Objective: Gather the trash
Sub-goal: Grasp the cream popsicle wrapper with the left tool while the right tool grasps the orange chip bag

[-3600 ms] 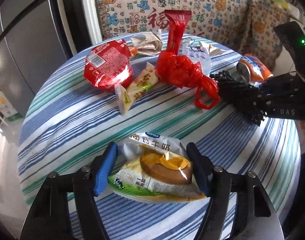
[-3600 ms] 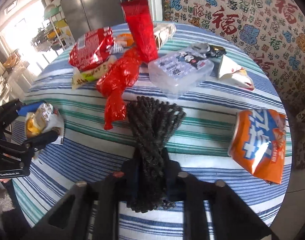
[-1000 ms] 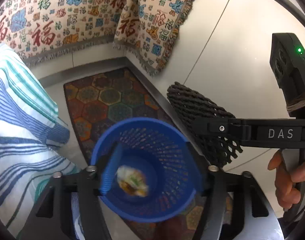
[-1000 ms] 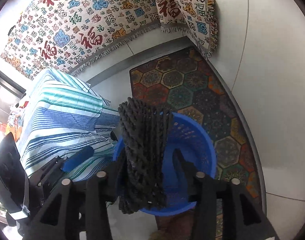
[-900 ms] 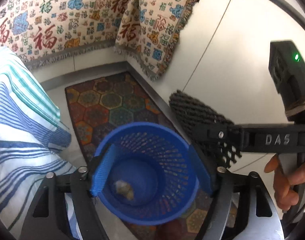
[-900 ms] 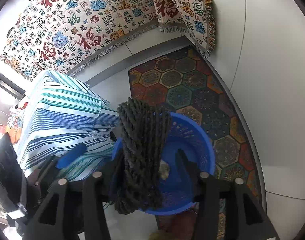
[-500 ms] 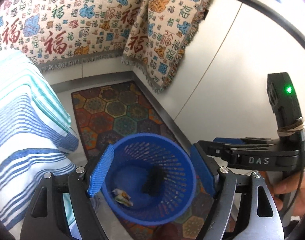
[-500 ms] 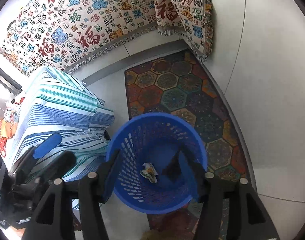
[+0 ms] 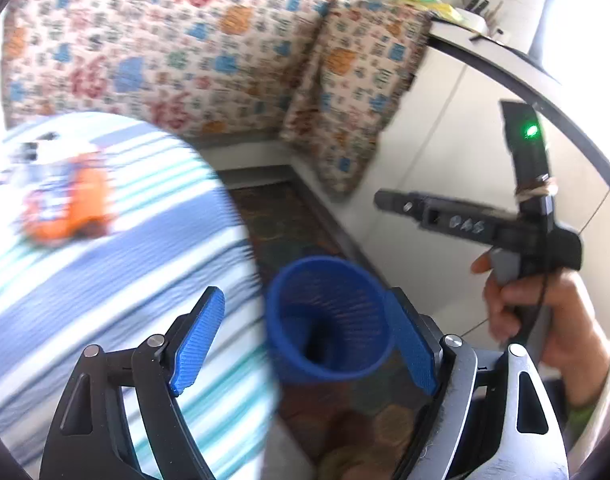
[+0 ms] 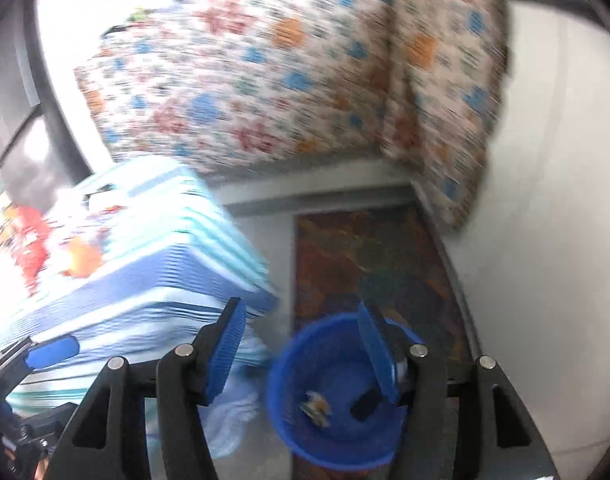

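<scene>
Beside the striped table [image 9: 105, 264], both claws gape empty over a blue bin [image 10: 337, 420] on patterned rug [image 10: 377, 256].

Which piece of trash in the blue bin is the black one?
In the blue bin, the dark lump on the right is black. The wrapper beside it is pale with orange.

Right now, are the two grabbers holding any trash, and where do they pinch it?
Nothing is held. The left gripper and the right gripper are both open with nothing between their fingers. A small wrapper and a dark bundle lie inside the blue basket.
</scene>
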`<action>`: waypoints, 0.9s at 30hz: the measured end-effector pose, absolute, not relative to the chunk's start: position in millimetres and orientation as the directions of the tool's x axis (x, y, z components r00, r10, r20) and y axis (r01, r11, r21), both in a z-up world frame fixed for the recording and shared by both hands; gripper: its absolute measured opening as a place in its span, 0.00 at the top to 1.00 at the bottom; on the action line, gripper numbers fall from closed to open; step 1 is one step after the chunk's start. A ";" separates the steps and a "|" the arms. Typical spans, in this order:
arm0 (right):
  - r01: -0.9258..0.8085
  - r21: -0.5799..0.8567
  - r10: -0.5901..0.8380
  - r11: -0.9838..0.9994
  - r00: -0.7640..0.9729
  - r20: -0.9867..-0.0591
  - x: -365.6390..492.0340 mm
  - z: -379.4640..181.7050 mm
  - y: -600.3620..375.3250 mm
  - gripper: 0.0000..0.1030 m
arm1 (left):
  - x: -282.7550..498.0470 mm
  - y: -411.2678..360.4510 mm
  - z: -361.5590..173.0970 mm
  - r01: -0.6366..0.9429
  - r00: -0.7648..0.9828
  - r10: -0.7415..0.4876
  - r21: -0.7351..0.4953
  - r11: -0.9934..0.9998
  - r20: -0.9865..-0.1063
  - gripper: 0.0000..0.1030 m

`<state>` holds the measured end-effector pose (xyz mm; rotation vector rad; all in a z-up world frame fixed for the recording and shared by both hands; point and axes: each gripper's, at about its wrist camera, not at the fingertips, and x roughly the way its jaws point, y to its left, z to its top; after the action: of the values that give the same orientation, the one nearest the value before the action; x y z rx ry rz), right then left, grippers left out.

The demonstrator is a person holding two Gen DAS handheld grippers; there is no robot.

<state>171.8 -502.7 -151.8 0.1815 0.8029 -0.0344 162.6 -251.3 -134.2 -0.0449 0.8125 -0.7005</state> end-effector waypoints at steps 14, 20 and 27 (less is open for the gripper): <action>-0.251 0.109 0.242 0.962 0.597 -0.765 204.9 -165.3 -296.3 0.37 | 182.2 1.6 -148.9 0.231 0.622 -0.257 -0.140 0.963 -0.739 0.17; -0.234 0.028 0.163 0.972 0.579 -0.799 211.7 -182.1 -284.2 0.37 | 206.7 72.6 -168.9 0.114 0.601 -0.193 -0.156 0.981 -0.776 0.17; -0.229 0.021 0.156 0.973 0.590 -0.792 221.3 -184.4 -282.9 0.32 | 241.9 92.2 -176.0 0.131 0.610 -0.182 -0.128 0.983 -0.771 0.12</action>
<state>221.3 -282.9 -184.4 -0.0867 0.9129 0.2244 241.9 92.2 -176.0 -0.0611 0.8964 -0.1810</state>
